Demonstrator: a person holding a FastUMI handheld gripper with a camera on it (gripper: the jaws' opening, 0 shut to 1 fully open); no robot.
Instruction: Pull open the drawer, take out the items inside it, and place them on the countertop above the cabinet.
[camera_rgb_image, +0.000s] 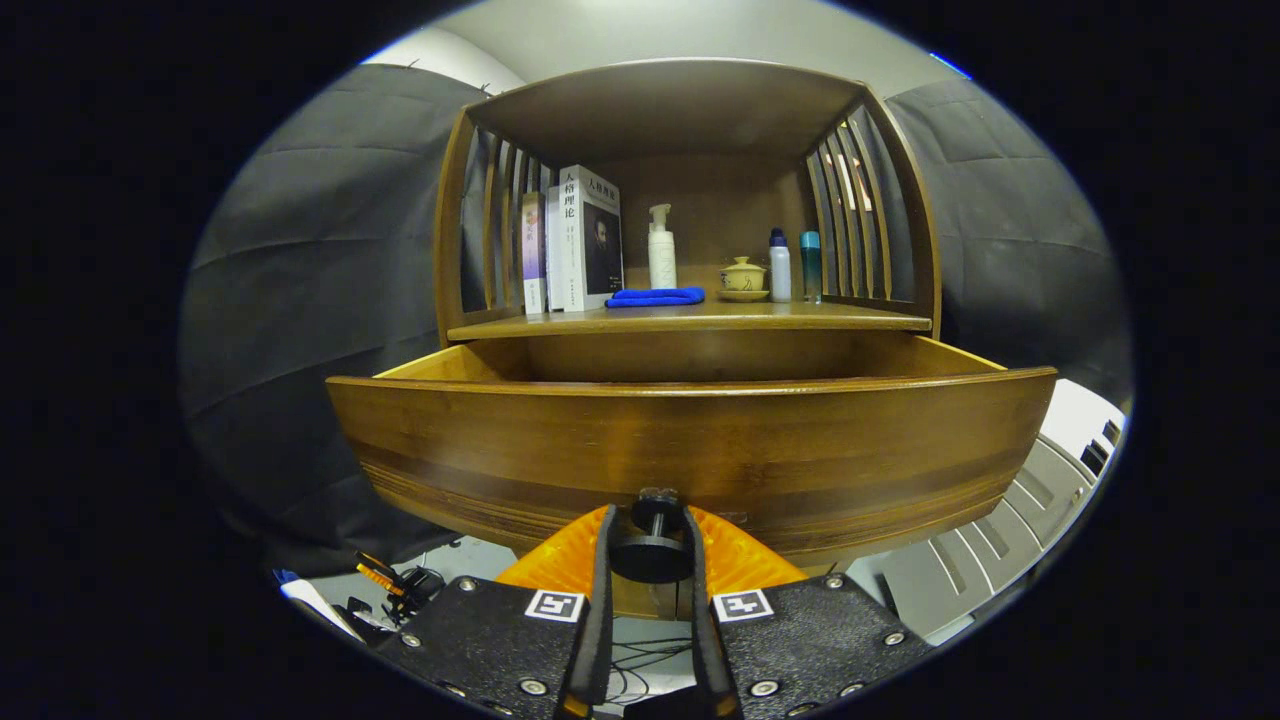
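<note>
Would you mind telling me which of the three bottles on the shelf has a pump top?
The tall white bottle behind the folded blue cloth; the white bottle and teal bottle further right have plain caps.

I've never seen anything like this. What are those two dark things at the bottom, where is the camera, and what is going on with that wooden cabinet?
The camera rides on a hand-held gripper and looks forward along its two fingers, the dark parts at the bottom. A person carries it; there is no robot arm. The fingers are closed on the round knob of the wooden drawer, which is pulled open; its inside is hidden behind its front. Above it, the countertop holds books, a folded blue cloth, a white pump bottle, a small lidded cup on a saucer and two small bottles.
</note>
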